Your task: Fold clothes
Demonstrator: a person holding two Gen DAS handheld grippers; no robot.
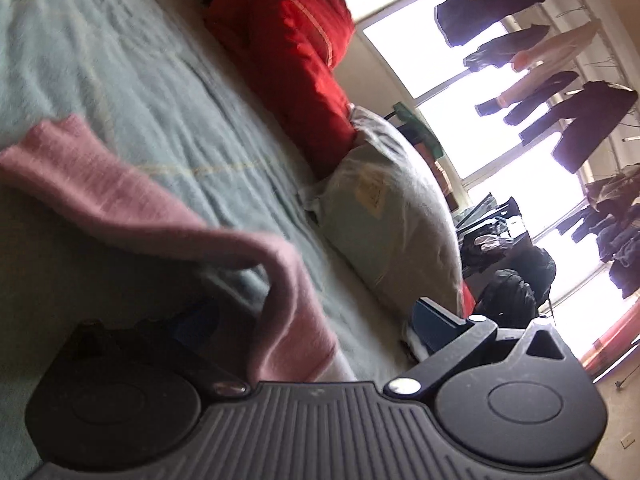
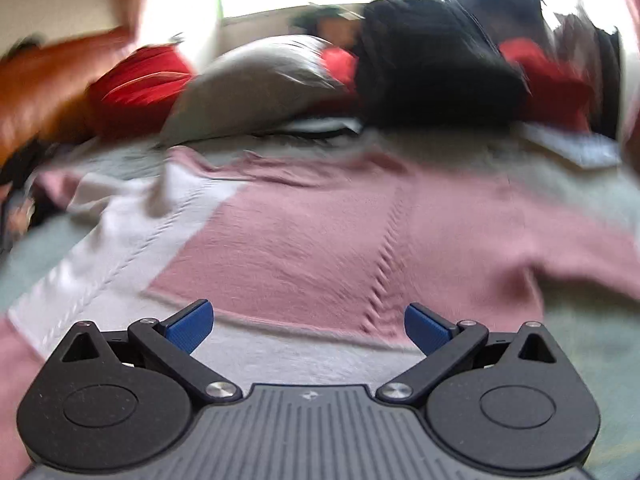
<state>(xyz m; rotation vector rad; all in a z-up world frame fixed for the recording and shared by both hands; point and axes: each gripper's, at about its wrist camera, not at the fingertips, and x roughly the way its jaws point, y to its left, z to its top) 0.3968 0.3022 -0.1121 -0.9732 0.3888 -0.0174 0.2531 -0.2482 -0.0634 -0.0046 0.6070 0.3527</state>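
Right wrist view shows the pink sweater [image 2: 320, 232] spread flat on the pale green bedspread [image 2: 600, 340], a white panel [image 2: 120, 248] on its left and a pale hem band nearest the camera. It looks a soft, light, limp knit that would sag and stretch, so the hem or a shoulder seam seems the best hold. The right gripper [image 2: 309, 326] hovers over the hem, fingers spread and empty. From the left wrist, a sweater part [image 1: 288, 300] drapes over the left gripper [image 1: 320, 332]; one finger is hidden, so I cannot tell its grip. Farther off lie a grey pillow [image 1: 384, 216] and red bedding [image 1: 296, 48].
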